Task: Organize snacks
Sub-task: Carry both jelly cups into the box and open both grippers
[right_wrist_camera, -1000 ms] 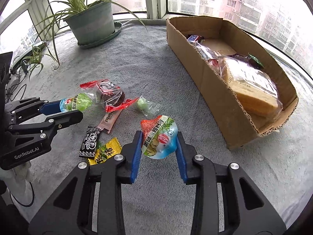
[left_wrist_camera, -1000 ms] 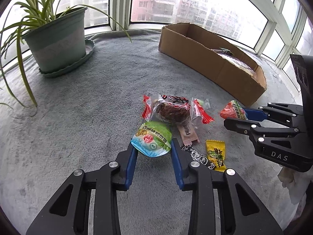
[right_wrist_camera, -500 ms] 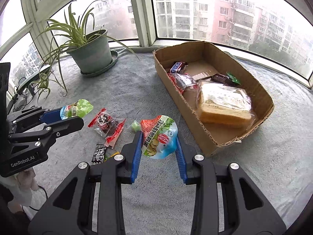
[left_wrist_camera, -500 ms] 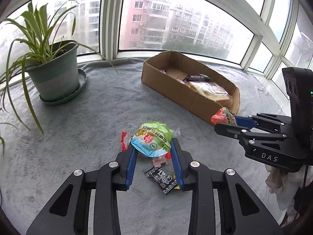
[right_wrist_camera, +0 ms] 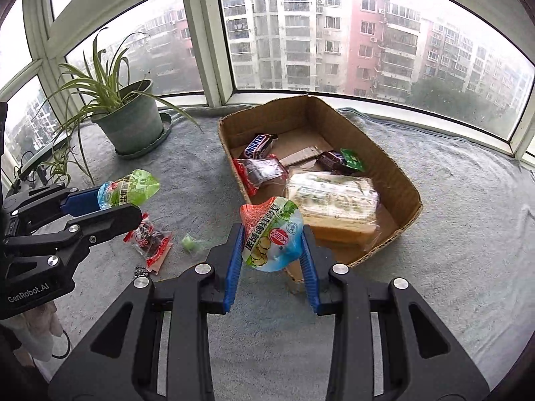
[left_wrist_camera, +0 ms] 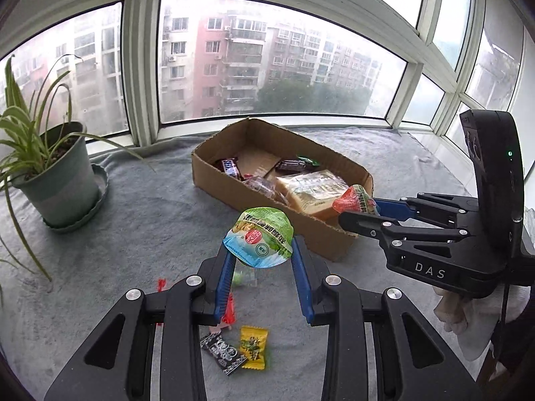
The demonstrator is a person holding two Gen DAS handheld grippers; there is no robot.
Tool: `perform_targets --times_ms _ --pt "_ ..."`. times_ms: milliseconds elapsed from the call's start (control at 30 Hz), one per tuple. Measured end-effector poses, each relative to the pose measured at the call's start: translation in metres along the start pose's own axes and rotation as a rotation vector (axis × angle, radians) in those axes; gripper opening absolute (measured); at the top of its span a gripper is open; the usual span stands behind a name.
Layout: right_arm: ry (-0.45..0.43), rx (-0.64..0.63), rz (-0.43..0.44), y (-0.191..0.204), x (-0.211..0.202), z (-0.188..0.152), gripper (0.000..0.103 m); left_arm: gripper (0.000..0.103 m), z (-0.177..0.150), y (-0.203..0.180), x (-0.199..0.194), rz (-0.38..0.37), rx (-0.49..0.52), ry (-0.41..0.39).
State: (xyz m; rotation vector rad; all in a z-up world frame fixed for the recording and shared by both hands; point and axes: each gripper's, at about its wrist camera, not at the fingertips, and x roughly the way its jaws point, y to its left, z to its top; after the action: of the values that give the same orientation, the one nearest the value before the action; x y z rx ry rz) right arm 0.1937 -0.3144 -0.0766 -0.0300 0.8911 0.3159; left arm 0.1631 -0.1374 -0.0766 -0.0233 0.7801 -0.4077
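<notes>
**Two wrist views, both angled down toward the window**

Left wrist fisheye: looks along its own fingers, above the grey mat [left_wrist_camera: 140, 234]; box [left_wrist_camera: 321, 237] ahead-right, plant [left_wrist_camera: 63, 183] at left. Right wrist fisheye: same heading, closer to the box [right_wrist_camera: 398, 173]. Shared: box, plant [right_wrist_camera: 130, 127], mat [right_wrist_camera: 468, 234], window. Each sees the other gripper side-on.

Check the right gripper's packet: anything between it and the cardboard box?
Nothing visible. The right gripper holds the red-topped packet above the grey cloth, just short of the cardboard box's near corner. The bread pack fills that near end; bare floor shows farther in.
</notes>
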Motion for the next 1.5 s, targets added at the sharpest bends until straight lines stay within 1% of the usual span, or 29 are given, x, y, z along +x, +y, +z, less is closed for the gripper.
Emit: perform_targets --times_ms 267,467,800,1000,1233,1500 --pt "-0.007 0.011 -0.031 -0.026 0.002 0.011 0.034 0.032 0.023 -0.015 0.019 -0.007 0.006 -0.016" --pt "-0.007 0.022 -0.048 -0.044 0.013 0.022 0.034 0.032 0.039 -0.023 0.035 -0.007 0.011 -0.023" --pt "0.02 0.079 -0.062 -0.077 0.044 0.038 0.034 0.032 0.053 -0.034 0.074 -0.016 -0.024 0.013" --pt "0.04 0.094 -0.077 -0.09 0.059 0.043 0.034 0.032 0.06 -0.042 0.094 -0.011 -0.005 0.023" --pt "0.067 0.105 -0.076 -0.101 0.075 0.043 0.034 0.032 0.063 -0.044 0.111 0.006 0.015 0.049" --pt "0.086 0.095 -0.071 -0.098 0.082 0.041 0.034 0.033 0.064 -0.035 0.12 0.018 0.011 0.089"
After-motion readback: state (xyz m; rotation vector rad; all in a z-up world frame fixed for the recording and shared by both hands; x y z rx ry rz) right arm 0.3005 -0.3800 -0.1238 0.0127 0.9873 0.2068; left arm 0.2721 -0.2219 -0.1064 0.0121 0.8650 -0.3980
